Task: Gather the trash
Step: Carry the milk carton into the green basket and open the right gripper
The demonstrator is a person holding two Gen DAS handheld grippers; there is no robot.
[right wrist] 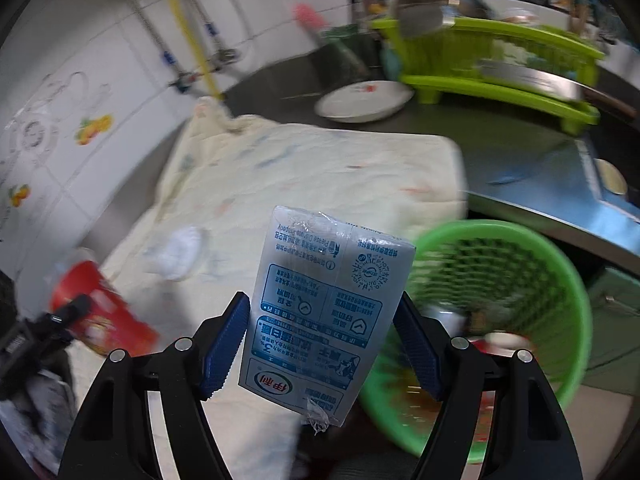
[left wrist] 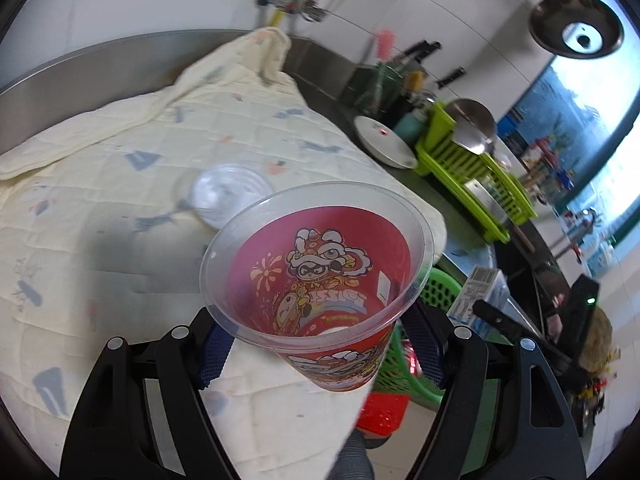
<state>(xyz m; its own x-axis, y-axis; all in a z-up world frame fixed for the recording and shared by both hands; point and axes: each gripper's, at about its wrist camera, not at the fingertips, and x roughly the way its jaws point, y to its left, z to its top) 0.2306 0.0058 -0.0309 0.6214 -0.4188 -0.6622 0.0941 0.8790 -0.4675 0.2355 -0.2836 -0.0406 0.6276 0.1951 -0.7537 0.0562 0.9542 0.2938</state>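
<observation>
Over the cloth-covered counter, both grippers loaded:

left gripper (left wrist: 316,344): blue pads wide apart, clamped on the cup's lower wall from both sides.
cup (left wrist: 320,276): clear plastic with a red printed sleeve, held above the cloth's (left wrist: 120,208) near edge. Long axis tilted, open mouth toward the camera and up, base down and away. Looks empty.
cup print: cartoon lion-dance figures and fireworks, seen through the wall; the lettering is not readable.
right gripper (right wrist: 322,344): pads wide apart, pressed on the carton's two narrow sides.
carton (right wrist: 320,312): pale blue-grey milk box, held above the cloth edge, just left of the basket (right wrist: 552,280). Long axis runs away from the camera, slightly tilted right; print reads upside down in the right wrist view.
carton writing: red-and-green oval logo near the gripper end, blue Chinese panels, a QR code, and "Please Dispose Property" at the far end. Torn clear film on both ends.
basket: green mesh, at the counter's edge, some trash inside, blurred.
lid (left wrist: 230,194): clear round one lying on the cloth behind the cup.
rack (left wrist: 476,168): lime green, with a plate (left wrist: 384,142) beside it.
</observation>
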